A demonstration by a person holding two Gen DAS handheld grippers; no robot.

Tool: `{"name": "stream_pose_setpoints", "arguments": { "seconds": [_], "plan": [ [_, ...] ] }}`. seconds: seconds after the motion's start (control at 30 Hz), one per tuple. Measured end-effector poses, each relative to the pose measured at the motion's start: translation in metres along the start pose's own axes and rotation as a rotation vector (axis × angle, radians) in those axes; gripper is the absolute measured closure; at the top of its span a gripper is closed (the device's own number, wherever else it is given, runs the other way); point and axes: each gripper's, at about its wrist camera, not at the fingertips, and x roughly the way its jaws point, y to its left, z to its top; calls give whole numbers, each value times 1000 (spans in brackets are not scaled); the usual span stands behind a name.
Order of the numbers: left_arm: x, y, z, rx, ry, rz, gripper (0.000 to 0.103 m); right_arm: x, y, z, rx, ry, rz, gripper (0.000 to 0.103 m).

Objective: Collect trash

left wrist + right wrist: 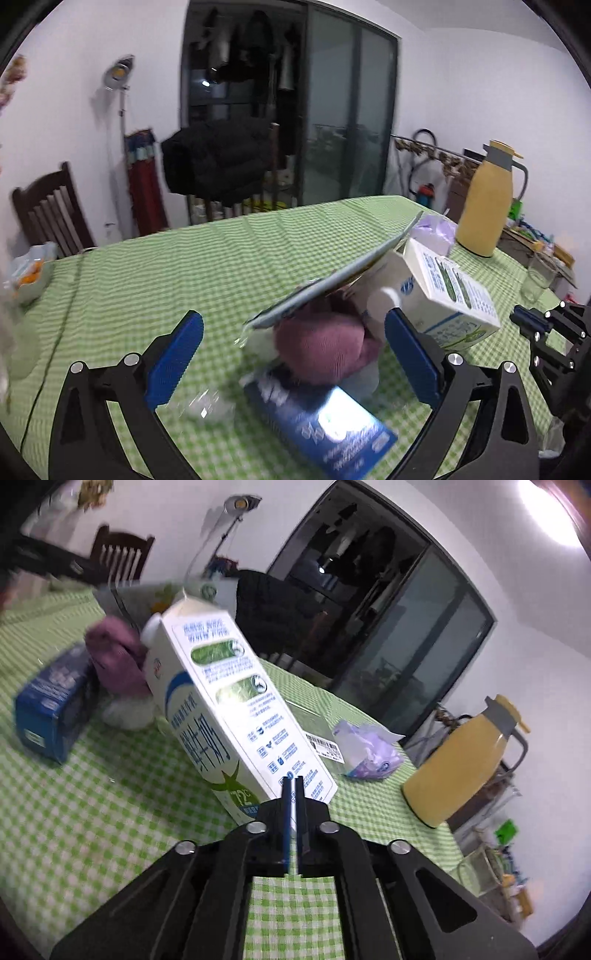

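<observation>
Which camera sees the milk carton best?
The right wrist view. The milk carton fills the middle there, tilted, with its printed sides and white cap plain to see. In the left wrist view the carton sits off to the right, smaller, partly hidden behind the left gripper's finger and a flat packet.

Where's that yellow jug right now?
The yellow jug stands upright on the green checked tablecloth at the table's far right edge in both views, just beyond the purple plastic bag and right of the milk carton.

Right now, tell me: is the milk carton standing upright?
No. In the right wrist view the milk carton tilts steeply, its capped top leaning toward the purple cloth.
</observation>
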Motion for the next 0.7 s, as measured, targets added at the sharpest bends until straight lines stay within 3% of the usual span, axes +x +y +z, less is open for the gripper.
{"name": "stream_pose_setpoints", "arguments": {
  "seconds": [0.03, 0.07, 0.1, 0.2, 0.27, 0.33, 0.37, 0.57, 0.63, 0.7],
  "plan": [
    [9, 2, 5, 11, 26, -15, 8, 0, -5, 1, -2, 2, 49, 35],
    [18, 4, 10, 32, 48, -7, 8, 0, -10, 1, -9, -12, 95, 18],
    [25, 5, 14, 65, 66, 0, 8, -1, -17, 4, -31, -34, 172, 18],
    [42, 0, 18, 231, 76, 28, 10, 8, -31, 15, -89, -46, 277, 18],
    [52, -3, 15, 327, 89, 16, 26, 22, -40, 22, -113, -43, 352, 18],
    [58, -6, 12, 365, 129, -16, 80, 39, -45, 31, -101, -9, 431, 18],
    [60, -6, 11, 359, 162, -37, 91, 46, -47, 35, -94, 2, 454, 18],
    [35, 9, 17, 231, 108, -4, 103, 95, -49, 43, -68, 85, 605, 16],
    [18, 17, 23, 176, 69, 32, 103, 106, -39, 41, -72, 122, 625, 16],
    [-2, 21, 28, 144, 13, 52, 103, 109, -35, 40, -74, 104, 603, 16]
  ]
}}
